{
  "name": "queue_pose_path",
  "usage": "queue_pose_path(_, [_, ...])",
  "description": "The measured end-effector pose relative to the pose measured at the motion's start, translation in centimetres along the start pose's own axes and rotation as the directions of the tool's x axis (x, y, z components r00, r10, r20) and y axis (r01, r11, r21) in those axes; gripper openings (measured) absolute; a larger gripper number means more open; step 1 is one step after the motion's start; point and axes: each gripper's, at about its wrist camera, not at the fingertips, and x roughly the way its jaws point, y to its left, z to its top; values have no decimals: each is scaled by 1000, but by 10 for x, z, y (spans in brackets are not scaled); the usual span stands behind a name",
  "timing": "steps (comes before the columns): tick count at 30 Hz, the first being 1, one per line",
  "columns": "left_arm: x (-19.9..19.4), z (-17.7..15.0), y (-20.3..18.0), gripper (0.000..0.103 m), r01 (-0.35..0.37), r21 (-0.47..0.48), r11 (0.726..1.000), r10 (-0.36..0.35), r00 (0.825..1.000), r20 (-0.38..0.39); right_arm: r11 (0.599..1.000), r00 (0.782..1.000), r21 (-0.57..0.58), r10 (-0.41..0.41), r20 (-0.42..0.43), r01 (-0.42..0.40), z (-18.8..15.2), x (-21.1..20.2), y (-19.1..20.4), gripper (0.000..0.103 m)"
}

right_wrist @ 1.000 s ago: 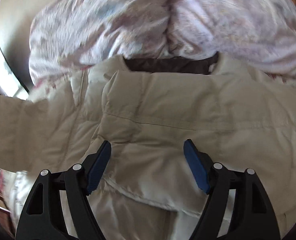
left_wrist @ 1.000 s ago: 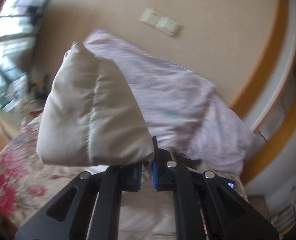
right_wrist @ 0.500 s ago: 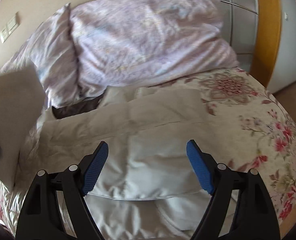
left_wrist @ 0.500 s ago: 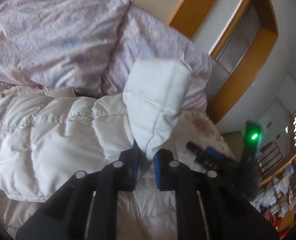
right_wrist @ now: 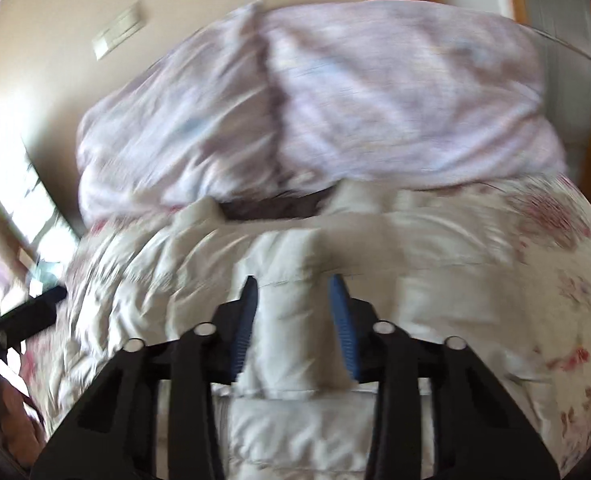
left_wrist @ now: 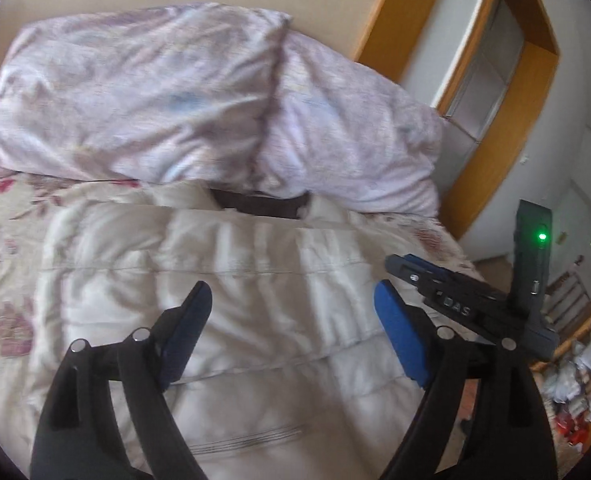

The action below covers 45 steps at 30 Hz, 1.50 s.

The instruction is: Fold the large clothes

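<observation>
A cream quilted puffer jacket (left_wrist: 231, 264) lies on the bed with its dark-lined collar toward the pillows. Its sleeves are folded across the chest. My left gripper (left_wrist: 291, 304) is open and empty just above the jacket's middle. My right gripper (right_wrist: 293, 292) has its blue pads closed in on a folded sleeve (right_wrist: 295, 320) of the jacket (right_wrist: 435, 280), holding it over the body. The right gripper also shows at the right of the left wrist view (left_wrist: 455, 296).
A bulky pale lilac duvet (left_wrist: 199, 96) is heaped at the head of the bed, right behind the collar. The floral bedsheet (left_wrist: 3, 264) shows on both sides of the jacket. A wooden door frame (left_wrist: 507, 92) and clutter stand to the right.
My left gripper carried the sleeve over the jacket, let it go and opened. My right gripper went from open to closed on the folded sleeve.
</observation>
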Motion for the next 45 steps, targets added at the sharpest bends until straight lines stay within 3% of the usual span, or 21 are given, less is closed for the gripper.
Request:
queue_pose_path(4, [-17, -11, 38, 84, -122, -7, 992, 122, 992, -12, 997, 998, -81, 11, -60, -16, -7, 23, 24, 31])
queue_pose_path(8, [-27, -23, 71, 85, -212, -5, 977, 211, 977, -38, 997, 985, -69, -30, -173, 18, -16, 57, 23, 28])
queue_pose_path(10, [-30, -29, 85, 85, -252, -2, 968, 252, 966, -50, 999, 967, -17, -47, -251, 44, -18, 86, 9, 25])
queue_pose_path(12, [-33, -35, 99, 85, -279, -14, 960, 278, 958, -66, 997, 962, 22, -63, -264, 72, -14, 100, 0, 16])
queue_pose_path(18, [-49, -59, 131, 85, -317, -25, 948, 313, 945, -93, 995, 961, 7, -94, -261, 99, -12, 117, -2, 15])
queue_pose_path(22, [-58, -75, 139, 88, -353, 4, 936, 351, 929, -121, 998, 970, 48, -32, -243, 45, -15, 115, -12, 15])
queue_pose_path(26, [-72, -89, 146, 89, -328, 7, 945, 325, 933, -152, 983, 953, 170, 119, -280, -72, -10, 101, -34, 20])
queue_pose_path(28, [-84, -99, 150, 89, -280, -6, 960, 276, 948, -157, 955, 934, 255, 221, -281, -149, -12, 81, -46, 37])
queue_pose_path(30, [-93, -106, 155, 89, -251, -19, 968, 245, 956, -159, 925, 925, 318, 293, -243, -210, -18, 47, -61, 76])
queue_pose_path(31, [-99, -112, 159, 89, -232, -33, 972, 224, 961, -162, 925, 930, 321, 286, -230, -205, -22, 29, -68, 83])
queue_pose_path(35, [-105, -129, 167, 89, -165, -84, 983, 146, 968, -204, 934, 943, 304, 258, -210, -188, -45, -39, -99, 86])
queue_pose_path(37, [-105, -139, 169, 89, -142, -102, 985, 115, 966, -233, 941, 946, 311, 216, -241, -135, -67, -70, -122, 86])
queue_pose_path(41, [-102, -155, 167, 89, -119, -136, 984, 78, 958, -276, 941, 949, 337, 98, -299, 9, -109, -108, -164, 86])
queue_pose_path(45, [-104, -167, 164, 89, -86, -167, 982, 35, 957, -287, 919, 938, 391, 91, -335, 50, -142, -129, -190, 86])
